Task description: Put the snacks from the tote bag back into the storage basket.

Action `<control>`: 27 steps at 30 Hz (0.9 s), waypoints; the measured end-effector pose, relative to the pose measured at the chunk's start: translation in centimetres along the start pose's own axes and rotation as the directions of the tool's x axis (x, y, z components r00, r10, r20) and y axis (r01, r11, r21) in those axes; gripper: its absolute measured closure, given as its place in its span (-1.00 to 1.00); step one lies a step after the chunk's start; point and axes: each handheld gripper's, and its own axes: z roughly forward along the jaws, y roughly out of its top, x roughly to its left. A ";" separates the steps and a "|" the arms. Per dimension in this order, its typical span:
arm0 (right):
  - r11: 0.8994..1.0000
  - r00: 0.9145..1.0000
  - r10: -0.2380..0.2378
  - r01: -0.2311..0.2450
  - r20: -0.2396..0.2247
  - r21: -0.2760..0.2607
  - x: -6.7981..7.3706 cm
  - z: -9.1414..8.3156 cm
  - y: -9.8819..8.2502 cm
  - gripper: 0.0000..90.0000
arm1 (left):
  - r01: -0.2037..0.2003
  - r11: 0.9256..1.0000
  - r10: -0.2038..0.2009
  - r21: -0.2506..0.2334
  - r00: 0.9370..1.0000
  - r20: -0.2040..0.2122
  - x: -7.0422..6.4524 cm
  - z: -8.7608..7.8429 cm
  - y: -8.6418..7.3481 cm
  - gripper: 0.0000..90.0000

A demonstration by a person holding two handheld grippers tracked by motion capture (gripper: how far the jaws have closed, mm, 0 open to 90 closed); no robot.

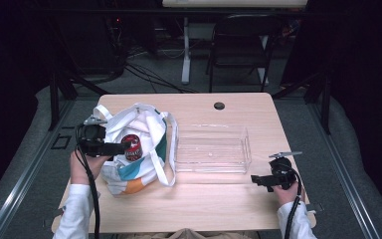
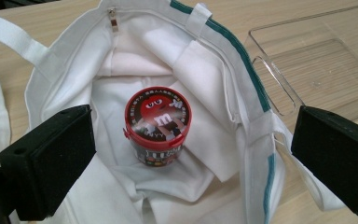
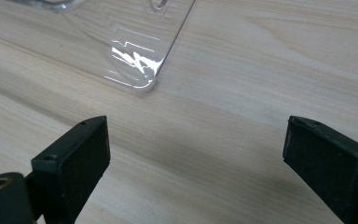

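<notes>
The left hand (image 1: 85, 167) comes up from the near left corner of the wooden table (image 1: 219, 199) in a white sleeve, forearm angled away from the near edge, and holds the left gripper (image 1: 124, 146) level, pointing toward the right edge over the mouth of a white tote bag (image 1: 144, 124). In the left gripper view its jaws stand wide apart, one on each side of the bag's opening, gripping nothing. Between them, down inside the bag, sits an upright M&M's candy tub (image 2: 157, 126) with a red lid; its lower body is sunk in folds of white cloth, and the lid print is too small to read in full. The bag lies near the table's left edge, with a teal stripe along its rim and an orange patch at its near end.

The right hand (image 1: 287, 191) rests near the near right corner, the right gripper (image 1: 254, 179) pointing toward the left edge, low over bare wood. Its jaws are also spread wide with nothing between them. Just beyond them is the near right corner of a clear plastic tray (image 3: 140, 70), cut off by the top of the right gripper view.

The tray (image 1: 213, 149) sits mid-table, just beside the bag, its walls hard to trace against the wood.
</notes>
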 end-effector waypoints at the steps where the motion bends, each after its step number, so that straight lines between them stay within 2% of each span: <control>1: 1.000 1.000 0.000 0.000 0.000 -0.001 0.0 0.0 0.0 -0.84 | 0.000 1.000 0.000 0.001 1.000 0.001 0.0 0.4 0.4 -1.00; 4: 1.000 1.000 0.001 -0.001 0.004 -0.003 0.1 -0.1 0.0 -0.84 | -0.003 0.999 0.003 0.033 1.000 0.008 0.2 1.4 1.4 -1.00; 5: 1.000 1.000 0.001 -0.001 0.004 -0.003 0.1 -0.1 0.0 -0.84 | -0.002 0.999 0.003 0.033 1.000 -0.014 0.0 1.9 1.5 -1.00; 6: 1.000 1.000 0.001 -0.001 0.002 -0.002 0.1 -0.1 0.0 -0.84 | -0.013 0.998 0.012 0.069 1.000 0.005 0.1 2.1 1.8 -1.00; 7: 1.000 1.000 -0.001 0.001 0.001 0.002 0.2 0.0 0.1 -0.83 | -0.011 0.997 0.011 0.076 1.000 0.004 0.0 2.5 1.9 -1.00; 8: 1.000 1.000 -0.004 0.004 0.001 -0.001 0.2 0.1 0.1 -0.83 | -0.015 0.995 0.015 0.103 1.000 0.000 0.0 3.4 2.0 -1.00; 10: 1.000 1.000 -0.005 0.005 0.000 0.004 0.2 0.2 0.2 -0.83 | -0.015 0.994 0.015 0.112 1.000 -0.002 0.1 3.8 2.0 -1.00; 16: 1.000 1.000 -0.025 0.025 -0.004 0.012 0.3 0.4 0.3 -0.83 | 0.003 0.989 0.000 0.148 1.000 -0.024 0.5 5.3 1.3 -1.00; 20: 1.000 1.000 -0.021 0.021 -0.006 0.011 0.3 0.3 0.2 -0.83 | -0.002 0.980 0.009 0.198 0.999 -0.038 0.8 6.9 0.6 -1.00; 27: 1.000 1.000 -0.019 0.019 -0.005 0.006 0.4 0.1 0.0 -0.83 | 0.009 0.978 0.002 0.210 0.999 -0.054 1.4 7.6 0.5 -0.99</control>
